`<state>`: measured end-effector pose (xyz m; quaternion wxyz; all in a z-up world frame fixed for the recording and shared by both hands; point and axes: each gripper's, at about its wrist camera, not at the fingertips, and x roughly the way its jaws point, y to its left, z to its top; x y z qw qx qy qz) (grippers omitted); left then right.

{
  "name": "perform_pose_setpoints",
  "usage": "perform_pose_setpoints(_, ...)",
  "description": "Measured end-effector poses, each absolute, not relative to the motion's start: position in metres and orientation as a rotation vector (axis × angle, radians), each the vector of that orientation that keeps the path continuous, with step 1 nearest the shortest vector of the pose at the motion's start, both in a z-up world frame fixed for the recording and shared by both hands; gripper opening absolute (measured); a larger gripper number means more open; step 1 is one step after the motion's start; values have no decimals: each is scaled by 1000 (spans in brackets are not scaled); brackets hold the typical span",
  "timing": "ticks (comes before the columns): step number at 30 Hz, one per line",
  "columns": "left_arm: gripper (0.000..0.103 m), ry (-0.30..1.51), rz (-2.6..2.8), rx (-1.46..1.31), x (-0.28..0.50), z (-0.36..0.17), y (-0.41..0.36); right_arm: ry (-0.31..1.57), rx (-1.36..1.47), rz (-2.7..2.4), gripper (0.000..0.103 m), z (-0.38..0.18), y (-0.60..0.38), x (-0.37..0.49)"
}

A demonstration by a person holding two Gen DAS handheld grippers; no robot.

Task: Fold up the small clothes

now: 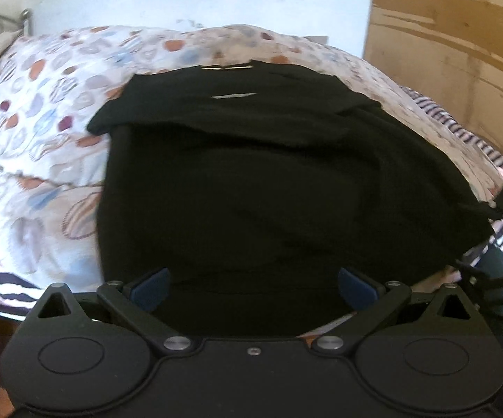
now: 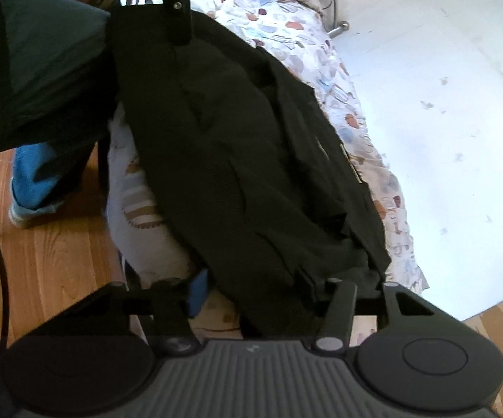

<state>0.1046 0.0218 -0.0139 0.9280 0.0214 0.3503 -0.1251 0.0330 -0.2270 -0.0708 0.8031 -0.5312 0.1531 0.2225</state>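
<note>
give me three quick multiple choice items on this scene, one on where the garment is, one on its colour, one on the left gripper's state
1. Where does the black fabric garment lie?
A. on the patterned quilt on the bed
B. on the wooden floor
C. in a cardboard box

2. What colour are the pads on the left gripper?
A. red
B. blue
C. white

3. How do the left gripper's jaws stand?
A. shut tight with nothing between
B. wide apart over the garment's near edge
C. clamped on a pillow

Answers:
1. A, the patterned quilt shows around the garment.
2. B, both pads look dark blue.
3. B, the fingers stand apart with dark cloth between them.
</note>
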Motion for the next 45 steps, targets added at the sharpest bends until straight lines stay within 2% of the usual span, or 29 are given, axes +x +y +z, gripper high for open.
perform_pose_setpoints(4,102,716,-281,58,103,-16,14,354,-1148,523,60,-72,-228,33)
perform_pose_setpoints(7,102,717,-279,61,102,-17,14,349,-1187,521,57,-78,-225,36)
perform_pose_setpoints(9,102,718,-271,62,103,-16,16,351,-1177,535,50,-79,-224,40)
perform_pose_setpoints(12,102,713,-275,62,103,-14,17,390,-1109,581,34,-71,-223,43)
perform_pose_setpoints(13,102,708,-284,62,101,-14,18,408,-1037,600,17,-60,-224,45)
perform_pose_setpoints(14,102,701,-298,62,100,-13,18,426,-936,613,6,-46,-226,50)
perform_pose_setpoints(21,102,591,-445,116,85,-10,1,518,-493,676,5,15,-240,99)
perform_pose_setpoints(28,102,645,-465,226,103,-38,-40,567,-208,679,3,41,-268,155)
perform_pose_setpoints(31,93,674,-423,276,112,-50,-49,580,-106,663,3,42,-280,174)
perform_pose_setpoints(36,84,720,-308,329,125,-64,-44,584,-86,654,3,32,-284,189)
perform_pose_setpoints(38,85,725,-329,323,123,-62,-39,582,-128,671,3,29,-280,182)
perform_pose_setpoints(40,93,732,-351,326,120,-62,-35,579,-198,690,4,25,-276,172)
perform_pose_setpoints(42,94,742,-365,346,116,-64,-34,592,-265,708,9,20,-273,162)
perform_pose_setpoints(45,95,759,-382,377,112,-68,-33,624,-390,725,34,5,-267,142)
